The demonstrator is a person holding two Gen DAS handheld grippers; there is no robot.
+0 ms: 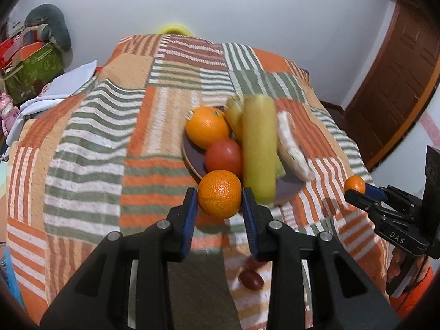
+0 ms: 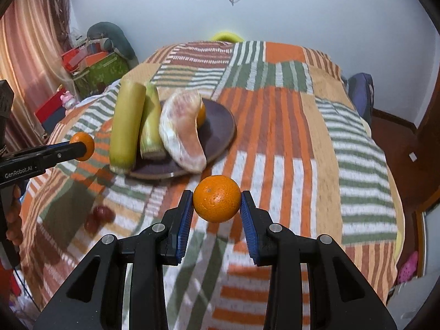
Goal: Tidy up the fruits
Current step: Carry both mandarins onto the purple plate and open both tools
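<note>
Mandarins [image 1: 219,194] [image 2: 216,198] sit clamped in both our left hand-held gripper [image 1: 220,200] and right hand-held gripper [image 2: 217,202] above the bed, so we lower each gently into a free spot on the crowded plate [image 2: 220,126].

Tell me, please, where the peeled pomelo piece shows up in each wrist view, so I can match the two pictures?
Left wrist view: the pomelo piece lies right of centre, at the plate's right edge, just right of the cane stalks.
Right wrist view: the pomelo piece sits left of centre, upper half, on the plate, again right of the cane stalks.
Shared landmark: the dark plate.
</note>
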